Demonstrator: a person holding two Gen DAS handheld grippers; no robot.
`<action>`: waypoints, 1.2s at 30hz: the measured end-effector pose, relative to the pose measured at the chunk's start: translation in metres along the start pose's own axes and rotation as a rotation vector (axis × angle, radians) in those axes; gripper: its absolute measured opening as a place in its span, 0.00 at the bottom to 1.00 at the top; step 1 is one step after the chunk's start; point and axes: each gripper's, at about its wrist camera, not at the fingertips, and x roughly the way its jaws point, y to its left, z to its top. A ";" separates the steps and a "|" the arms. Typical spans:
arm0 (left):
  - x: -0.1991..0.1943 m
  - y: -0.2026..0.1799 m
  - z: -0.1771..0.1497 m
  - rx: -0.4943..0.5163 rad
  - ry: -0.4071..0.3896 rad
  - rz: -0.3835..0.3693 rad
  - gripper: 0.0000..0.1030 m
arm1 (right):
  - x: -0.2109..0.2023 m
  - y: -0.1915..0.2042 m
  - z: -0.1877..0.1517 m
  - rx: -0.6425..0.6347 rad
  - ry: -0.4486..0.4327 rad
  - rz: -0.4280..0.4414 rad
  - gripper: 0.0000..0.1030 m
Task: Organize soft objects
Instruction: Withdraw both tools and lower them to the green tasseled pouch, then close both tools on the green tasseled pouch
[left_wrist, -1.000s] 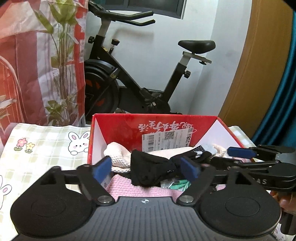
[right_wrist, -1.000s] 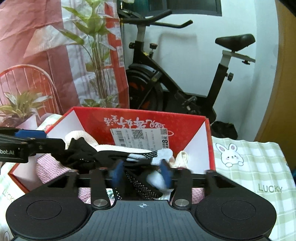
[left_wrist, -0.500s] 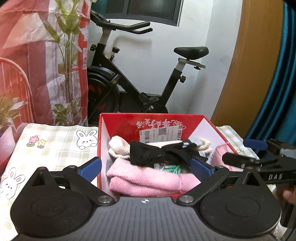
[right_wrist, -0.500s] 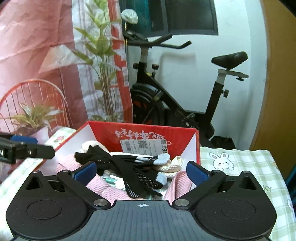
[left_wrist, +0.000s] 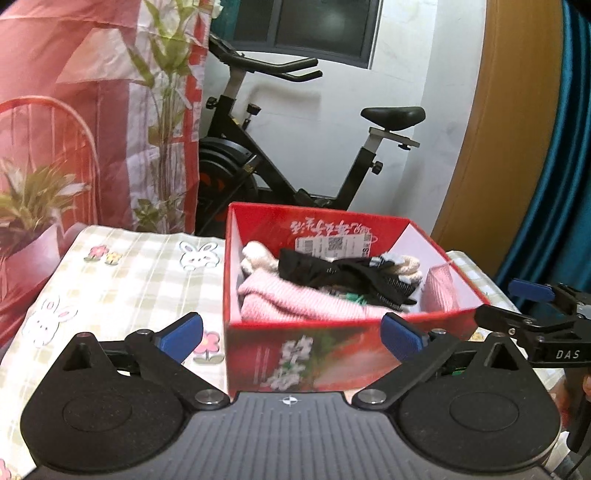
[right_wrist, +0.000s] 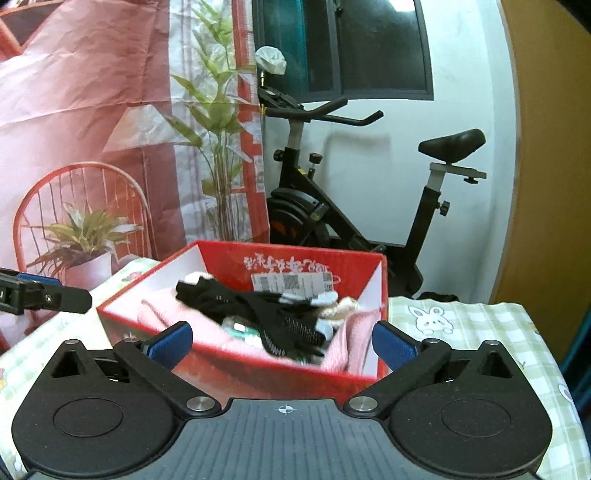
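While both sets of jaws stand wide with nothing between them, the left gripper and right gripper sit just short of the red box on the checked tablecloth. Inside it black socks lie across a pink knit cloth and a cream one

1. Box: on the worktop, towards its far edge.
2. Knit cloth, dark socks, pale socks: in the box, dark socks on top.
3. Exercise bike: behind the worktop, against the wall.
4. Left claw, right claw: before the box, side by side, nothing between the jaws of either.
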 end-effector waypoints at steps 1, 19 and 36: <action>-0.001 0.000 -0.004 -0.001 0.000 0.002 1.00 | -0.002 0.000 -0.004 -0.001 0.002 -0.006 1.00; 0.024 0.008 -0.071 -0.062 0.121 0.011 1.00 | 0.006 -0.023 -0.100 0.003 0.183 -0.068 1.00; 0.051 0.020 -0.087 -0.099 0.215 0.033 0.99 | 0.059 -0.024 -0.102 -0.046 0.280 0.009 0.74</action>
